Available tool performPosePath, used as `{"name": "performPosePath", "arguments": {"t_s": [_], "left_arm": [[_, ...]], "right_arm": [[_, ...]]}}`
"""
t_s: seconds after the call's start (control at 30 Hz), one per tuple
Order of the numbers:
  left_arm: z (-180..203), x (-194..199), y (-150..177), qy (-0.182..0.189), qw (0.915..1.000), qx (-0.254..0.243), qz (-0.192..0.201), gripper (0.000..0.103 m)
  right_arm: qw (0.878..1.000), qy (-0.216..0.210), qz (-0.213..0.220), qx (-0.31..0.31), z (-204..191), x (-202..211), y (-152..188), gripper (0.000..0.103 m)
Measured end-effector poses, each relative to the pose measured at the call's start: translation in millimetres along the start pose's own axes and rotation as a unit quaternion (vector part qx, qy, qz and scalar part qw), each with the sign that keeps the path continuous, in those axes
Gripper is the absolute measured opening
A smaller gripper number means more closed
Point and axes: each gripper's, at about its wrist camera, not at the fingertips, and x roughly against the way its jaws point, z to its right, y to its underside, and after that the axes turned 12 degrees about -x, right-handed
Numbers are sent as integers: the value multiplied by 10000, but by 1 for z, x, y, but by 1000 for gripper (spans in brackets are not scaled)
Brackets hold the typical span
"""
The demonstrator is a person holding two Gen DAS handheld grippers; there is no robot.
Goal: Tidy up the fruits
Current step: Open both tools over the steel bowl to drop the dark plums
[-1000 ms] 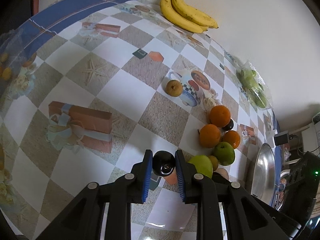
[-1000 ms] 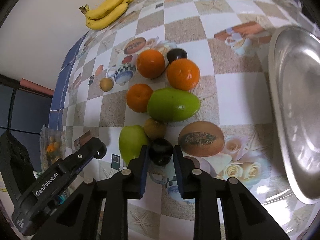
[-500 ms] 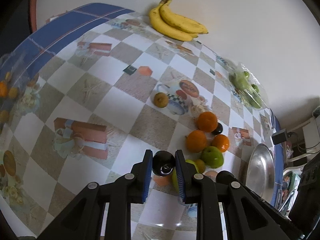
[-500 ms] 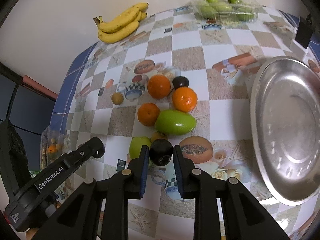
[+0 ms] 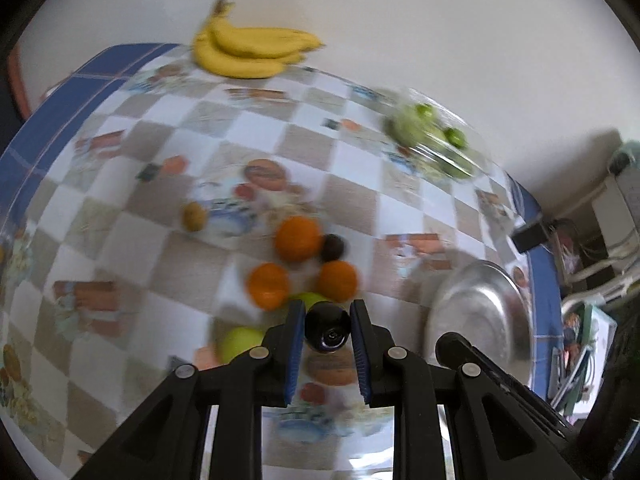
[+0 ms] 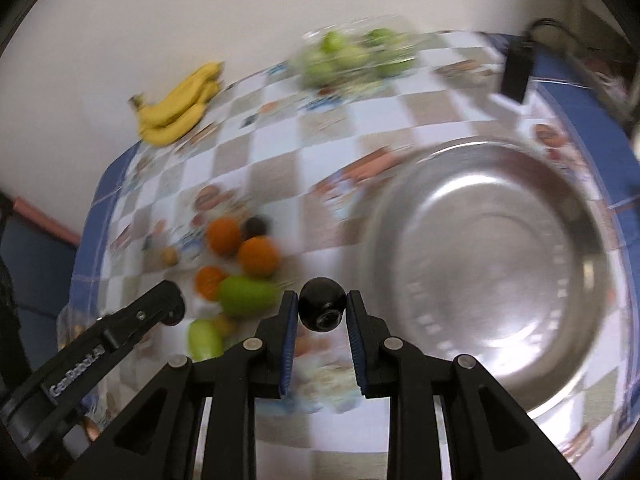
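Note:
My left gripper is shut on a small dark round fruit, held above the fruit pile. My right gripper is shut on a second dark round fruit, held at the left rim of the steel plate. On the checked cloth lie three oranges, a green mango, a green apple, a third dark fruit and a small brown fruit. Both views are blurred by motion.
Bananas lie at the far edge by the wall. A clear pack of green fruit sits at the back. The steel plate is to the right of the pile. A black box stands at the far right corner.
Both grippers have risen and swung to the right, each still holding its dark fruit. The plate now fills much of the right wrist view, and the fruit pile looks smaller.

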Motion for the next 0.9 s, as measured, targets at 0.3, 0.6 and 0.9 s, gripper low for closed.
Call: {"name": "performPosePath", "arguments": {"t_s": [0.3, 0.6, 0.9], "left_arm": [[78, -32, -17, 451, 9973, -537, -195, 24], [124, -68, -19, 694, 9941, -718, -426, 25], [128, -97, -4, 704, 9924, -718, -703, 25]], "right_arm": [[9948, 548, 335, -791, 73, 15, -28, 25], [9868, 988, 405, -1219, 114, 13, -41, 26], [9840, 1103, 176, -1386, 127, -2, -40, 26]]}}
